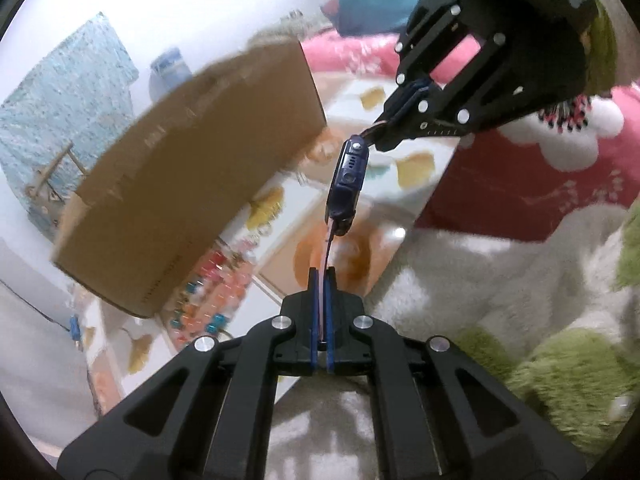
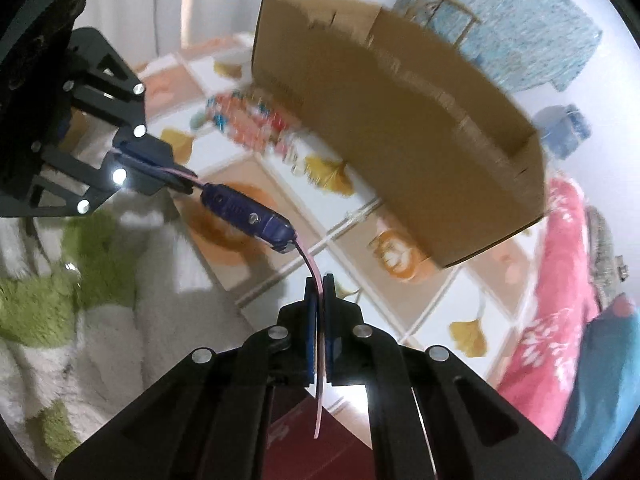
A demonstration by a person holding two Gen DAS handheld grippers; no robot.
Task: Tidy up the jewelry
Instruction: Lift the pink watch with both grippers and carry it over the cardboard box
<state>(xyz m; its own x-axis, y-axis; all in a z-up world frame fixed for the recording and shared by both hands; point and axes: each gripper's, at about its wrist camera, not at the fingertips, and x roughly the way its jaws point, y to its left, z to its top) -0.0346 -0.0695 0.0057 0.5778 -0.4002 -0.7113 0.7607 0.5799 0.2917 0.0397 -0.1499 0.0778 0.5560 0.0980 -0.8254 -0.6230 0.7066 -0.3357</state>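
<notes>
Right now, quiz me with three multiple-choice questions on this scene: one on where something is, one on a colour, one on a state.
1. Where is the watch?
A. inside the cardboard box
B. hanging between the two grippers
C. lying on the fluffy rug

2. What colour is the watch body?
A. dark blue
B. yellow
C. white

3. How is the left gripper?
A. wide open
B. shut on the strap
C. out of view

Answers: 1 B, each strap end sits in a gripper, the right gripper included. 2 A, the casing reads dark blue. 3 B, its pads pinch the pink strap.
</notes>
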